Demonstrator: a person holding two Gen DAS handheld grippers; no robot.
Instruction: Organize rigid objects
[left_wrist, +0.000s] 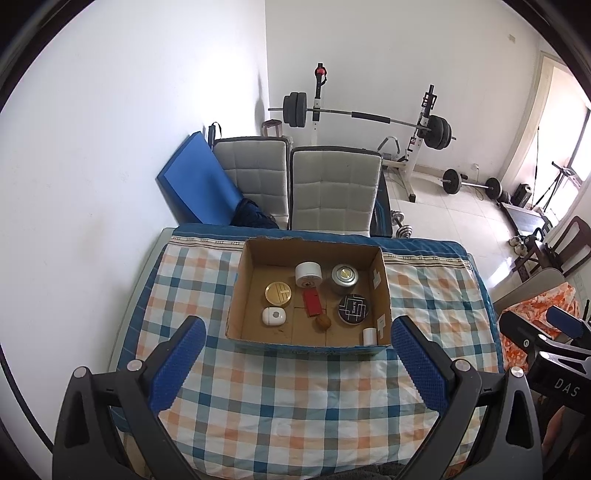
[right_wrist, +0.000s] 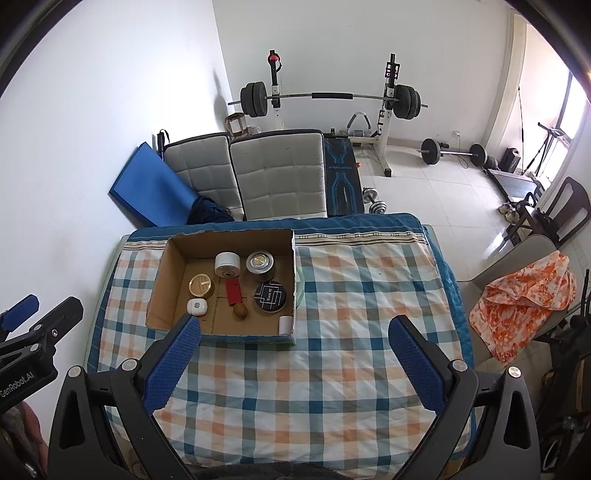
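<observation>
A cardboard box (left_wrist: 380, 284) sits toward the far side of a table covered by a checked cloth (left_wrist: 280, 398). Inside it lie a white jar (left_wrist: 308, 272), a silver tin (left_wrist: 344, 277), a gold-lidded jar (left_wrist: 278, 292), a red block (left_wrist: 312, 302), a black round tin (left_wrist: 354, 308), a small white puck (left_wrist: 273, 316), a walnut (left_wrist: 323, 322) and a small white cylinder (left_wrist: 369, 336) in the near right corner.

The left gripper (left_wrist: 297, 332) hovers above the cloth just in front of the box, its blue fingers spread wide with nothing between them; the box's near wall lies between the tips. The right gripper (right_wrist: 293, 330) is also spread wide and empty, held to the right, so the box sits ahead of its left finger (right_wrist: 173, 363).

Beyond the table stand two grey chairs (left_wrist: 332, 188), a blue mat (left_wrist: 195, 177) and a barbell rack (left_wrist: 369, 118). An orange cloth (right_wrist: 524, 295) drapes a chair at right.
</observation>
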